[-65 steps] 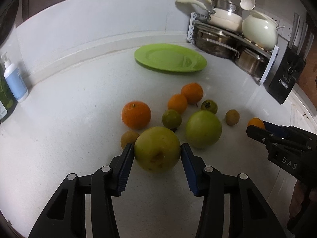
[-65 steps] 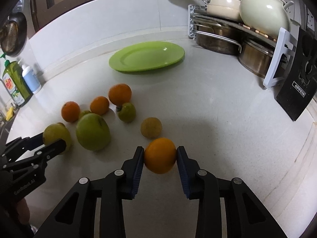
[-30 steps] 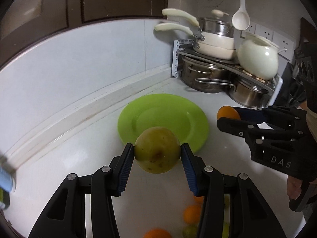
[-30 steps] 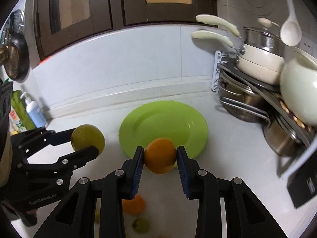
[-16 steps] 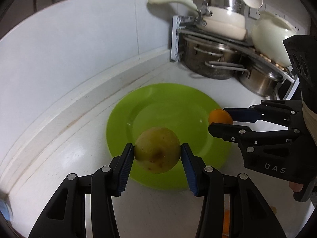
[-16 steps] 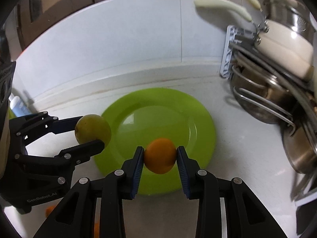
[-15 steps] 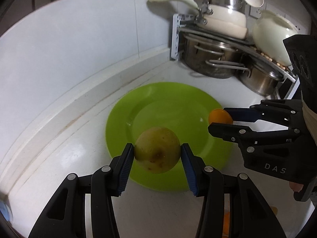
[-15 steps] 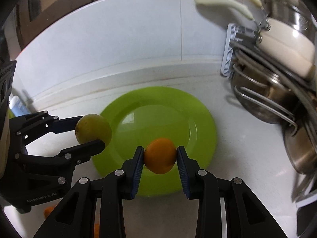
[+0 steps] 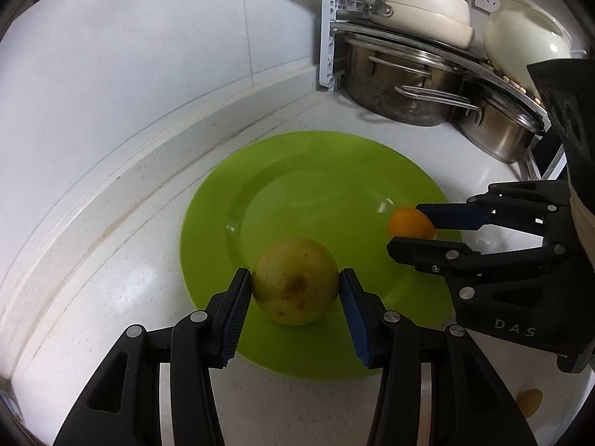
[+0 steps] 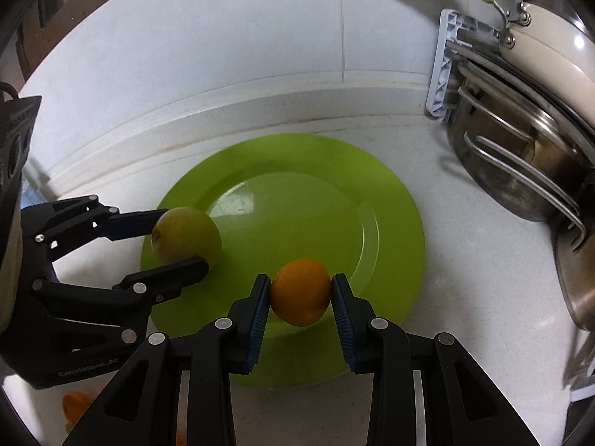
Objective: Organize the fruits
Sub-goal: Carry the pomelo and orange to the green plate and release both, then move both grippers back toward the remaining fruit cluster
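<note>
The left gripper [image 9: 295, 288] has its fingers [image 9: 234, 312] clamped on a yellow-green round fruit [image 9: 295, 280] (skin a little speckled), both blue pads pressed against its sides. That fruit sits over the near-left part of the green plate [image 9: 316, 171]; whether it touches the plate's surface is hard to tell. The plate lies flat on the white desk [image 9: 111, 260], near the tiled back wall. To the right, the right gripper [image 10: 300, 291] is closed narrowly on a small orange [image 10: 300, 291], fingers [image 10: 256, 319] flat against either side of it, holding it over the plate's near-right rim. The two fruits are near each other but apart. Further right, against the wall, a white rack [image 9: 329, 42] carries steel pots [image 9: 401, 85] below and cream-coloured pans [image 9: 427, 11] above. Another orange fruit [image 9: 530, 401] lies on the desk at the lower right edge of the left wrist view.
</note>
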Available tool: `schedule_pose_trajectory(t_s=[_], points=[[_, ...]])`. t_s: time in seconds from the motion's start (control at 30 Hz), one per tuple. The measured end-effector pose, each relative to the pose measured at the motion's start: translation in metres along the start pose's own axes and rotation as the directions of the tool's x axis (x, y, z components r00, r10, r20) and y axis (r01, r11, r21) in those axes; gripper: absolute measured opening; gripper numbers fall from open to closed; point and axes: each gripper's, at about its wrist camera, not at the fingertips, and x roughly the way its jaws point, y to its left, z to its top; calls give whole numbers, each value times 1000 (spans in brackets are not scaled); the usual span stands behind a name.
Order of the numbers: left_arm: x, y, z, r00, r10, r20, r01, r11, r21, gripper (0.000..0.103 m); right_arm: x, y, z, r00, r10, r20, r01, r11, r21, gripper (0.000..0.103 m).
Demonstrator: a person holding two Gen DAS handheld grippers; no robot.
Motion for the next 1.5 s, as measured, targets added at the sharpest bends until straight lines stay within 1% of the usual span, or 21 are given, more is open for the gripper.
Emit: schedule_pose_trajectory(t_s=[0.13,0.2,0.23,0.33,0.4,0.53,0.7,0.73,0.77,0.83,0.9,0.97,1.03,1.1,1.17,1.33,1.5], points=[[-5,-1,1,1000,13,28,-14,1000,8,49,3,-4,0,1000,4,-4,-4,1000,10,35],[-9,0,3,999,20,40,-20,1000,7,54,1,-5,0,1000,9,0,-9,1000,17,35],[-12,0,3,999,22,44,-22,1000,3,54,-4,-3,-2,1000,11,4,-11,1000,18,36],[-22,1,2,998,23,58,-22,1000,-19,54,-12,-3,-3,1000,-5,25,4,1000,24,44],[-30,2,0,997,26,68,-25,999,-28,54,-19,-2,-4,999,-9,37,8,1000,22,44],[-54,2,-2,994,47,103,-42,998,-47,56,-39,2,-7,997,-26,68,25,999,21,44],[-88,-1,-10,987,47,151,-34,996,-85,62,-71,13,-15,992,-37,123,35,999,16,44],[-96,-4,-12,985,50,163,-35,995,-90,63,-80,17,-17,990,-35,138,34,999,17,45],[-104,-6,-14,983,59,171,-43,995,-95,67,-85,19,-19,988,-34,148,31,999,16,51],[-120,-10,-20,978,80,190,-61,993,-105,69,-100,26,-26,983,-35,178,32,999,16,56],[-133,-14,-26,976,94,199,-73,991,-112,75,-114,32,-32,979,-36,200,34,999,14,58],[-148,-18,-34,969,108,223,-81,988,-129,75,-125,38,-38,975,-45,218,44,999,12,63],[-163,-23,-43,964,121,239,-90,987,-137,80,-138,45,-46,970,-52,238,51,999,7,65],[-178,-28,-52,957,135,257,-99,984,-147,83,-149,50,-52,966,-59,253,58,998,9,67],[-190,-32,-62,953,144,267,-106,983,-151,85,-160,56,-59,960,-68,272,66,998,17,71],[-218,-41,-86,943,169,286,-121,977,-176,89,-188,75,-79,948,-83,306,84,996,12,75],[-238,-44,-107,938,185,292,-129,971,-202,91,-206,89,-97,937,-95,335,101,995,-1,77]])
